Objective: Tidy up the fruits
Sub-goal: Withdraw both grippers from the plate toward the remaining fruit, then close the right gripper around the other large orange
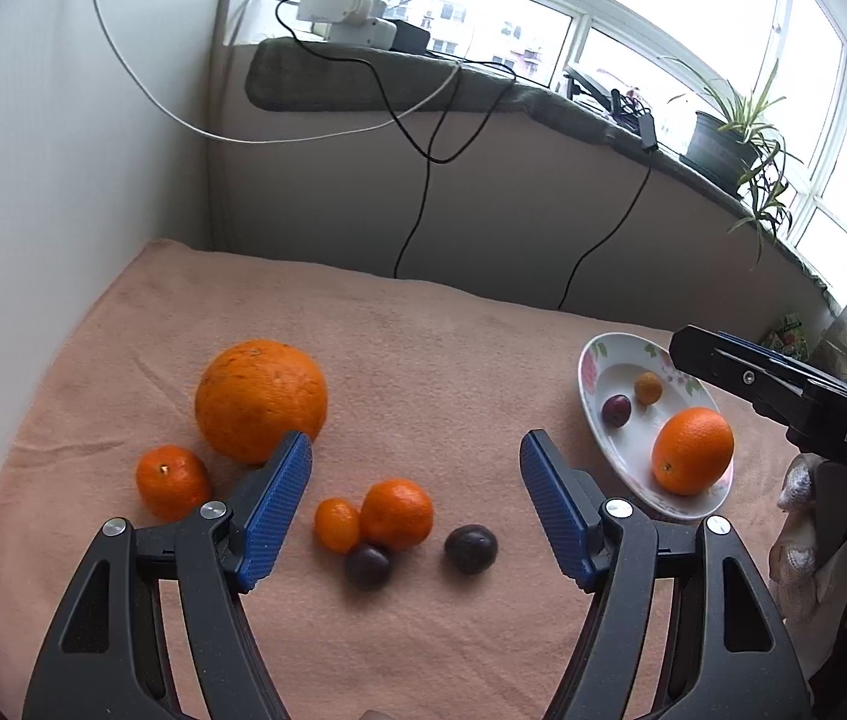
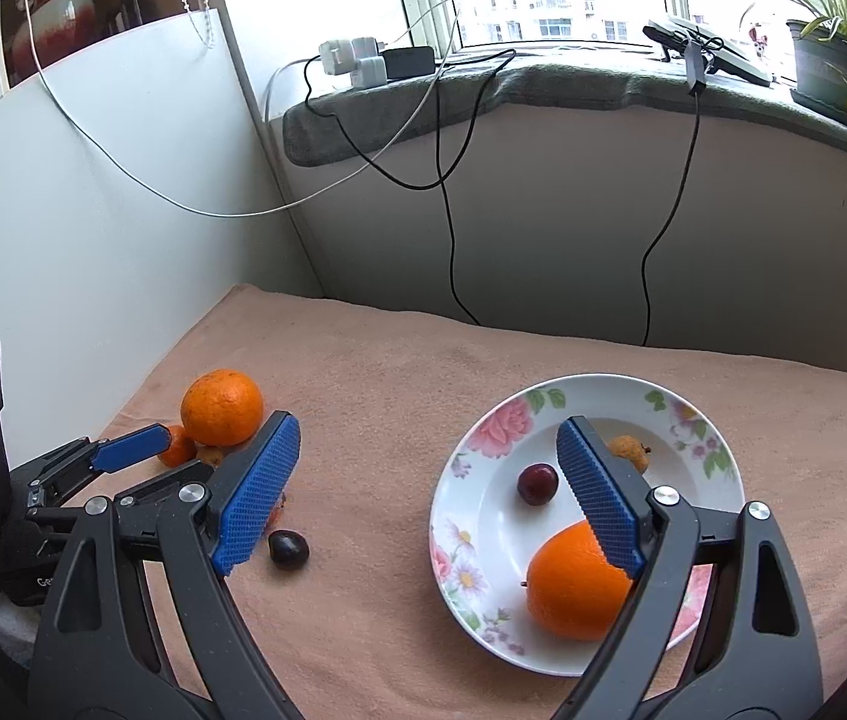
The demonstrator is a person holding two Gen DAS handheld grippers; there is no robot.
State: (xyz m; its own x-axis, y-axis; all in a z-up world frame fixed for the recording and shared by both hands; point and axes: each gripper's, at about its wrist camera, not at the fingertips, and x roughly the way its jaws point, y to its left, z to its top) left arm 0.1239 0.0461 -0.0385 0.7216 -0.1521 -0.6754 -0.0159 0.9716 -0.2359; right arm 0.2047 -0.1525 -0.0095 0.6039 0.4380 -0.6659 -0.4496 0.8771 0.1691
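A desk covered by a peach towel [image 1: 423, 330] is sitting in a corner, with a white wall along its left edge and a low grey wall under a window sill along its far edge.

The left gripper [image 1: 416, 450] is hovering over the near left part of the towel, its jaws standing wide apart with nothing between them. Below and ahead of it the loose fruit is lying in a cluster: a big orange [image 1: 260, 399] farthest back, a tangerine [image 1: 172, 482] just beside it on the left, then a kumquat [image 1: 336, 525] touching a second tangerine [image 1: 396, 513], with a dark plum [image 1: 367, 566] against them and another plum [image 1: 470, 548] a little to the right. Bare towel is lying open between this cluster and the plate.

The flowered plate [image 2: 486, 432] is resting on the right half of the towel, near the front edge. It is holding an orange [image 2: 573, 588], a plum [image 2: 537, 483] and a small yellow-orange fruit [image 2: 633, 450], all apart from one another. The right gripper [image 2: 429, 438] is hovering over the plate's left rim, jaws also wide apart and empty. Behind the plate the towel is lying clear up to the far wall, where two black cables [image 2: 453, 252] are hanging down from the sill.
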